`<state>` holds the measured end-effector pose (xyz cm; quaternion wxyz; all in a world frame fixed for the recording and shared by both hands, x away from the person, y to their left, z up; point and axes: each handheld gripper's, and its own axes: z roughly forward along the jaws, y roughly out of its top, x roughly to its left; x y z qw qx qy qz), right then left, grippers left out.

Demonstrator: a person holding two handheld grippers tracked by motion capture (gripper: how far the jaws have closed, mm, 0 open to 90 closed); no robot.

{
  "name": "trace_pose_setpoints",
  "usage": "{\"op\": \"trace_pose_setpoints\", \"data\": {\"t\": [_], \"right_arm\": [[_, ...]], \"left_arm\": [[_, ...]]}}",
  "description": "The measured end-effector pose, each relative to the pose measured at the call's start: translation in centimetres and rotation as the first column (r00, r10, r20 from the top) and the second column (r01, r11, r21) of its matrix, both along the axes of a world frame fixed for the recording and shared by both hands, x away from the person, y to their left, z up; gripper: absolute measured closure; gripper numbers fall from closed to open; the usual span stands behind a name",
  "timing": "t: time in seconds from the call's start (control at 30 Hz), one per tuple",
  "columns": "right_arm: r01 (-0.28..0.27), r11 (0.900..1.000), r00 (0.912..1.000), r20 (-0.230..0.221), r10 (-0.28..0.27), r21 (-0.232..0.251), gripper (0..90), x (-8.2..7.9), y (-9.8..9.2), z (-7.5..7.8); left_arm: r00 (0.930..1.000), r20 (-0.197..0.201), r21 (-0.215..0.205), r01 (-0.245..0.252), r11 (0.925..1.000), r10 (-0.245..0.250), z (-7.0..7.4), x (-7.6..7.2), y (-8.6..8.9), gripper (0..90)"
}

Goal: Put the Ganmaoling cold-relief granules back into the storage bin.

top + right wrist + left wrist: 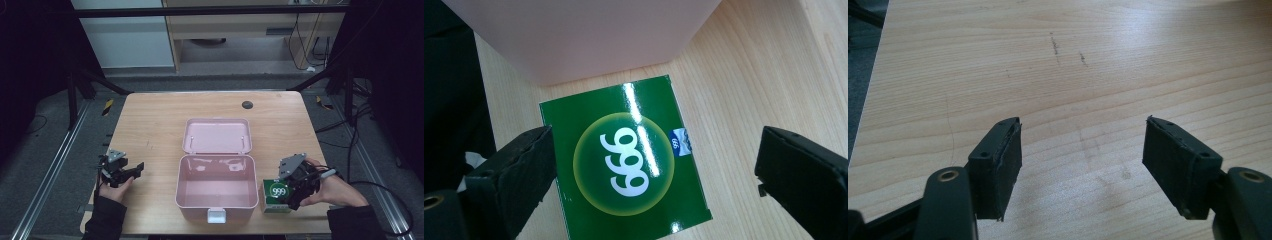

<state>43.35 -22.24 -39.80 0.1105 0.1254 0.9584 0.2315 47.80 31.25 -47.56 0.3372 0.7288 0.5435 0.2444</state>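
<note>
- The table [150,125] is light wood with fine lines in it, smooth with a few small dark marks.
- The pink box [216,192] looks like smooth plastic with a soft shine.
- The green box [624,160] is shiny card; light glares off it.
- The left gripper [1080,165] has matt black pads [1008,165] that look a bit rough at the edges.

Dim surroundings, perhaps overhead light; box [624,160] glares.
</note>
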Motion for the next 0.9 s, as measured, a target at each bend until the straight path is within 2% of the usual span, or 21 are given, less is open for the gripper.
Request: {"op": "trace_pose_setpoints", "data": {"t": [0.33,0.6,0.9], "right_arm": [[-0.044,0.999,0.9988,-0.023,0.043,-0.018,3.3,0.0,0.4,-1.0],[-0.06,0.998,0.9977,-0.033,0.058,-0.036,3.2,0.1,0.7,-1.5],[-0.078,0.995,0.9951,-0.065,0.075,-0.054,3.2,0.3,0.8,-2.5]], "left_arm": [[1.0,-0.001,0.002,0.001,1.0,-0.001,0.0,0.0,0.0,31.1],[1.0,-0.002,0.003,0.001,1.0,-0.001,-0.1,0.0,0.0,31.1],[1.0,-0.003,0.005,0.001,1.0,-0.001,-0.1,0.1,0.0,31.1]]}}
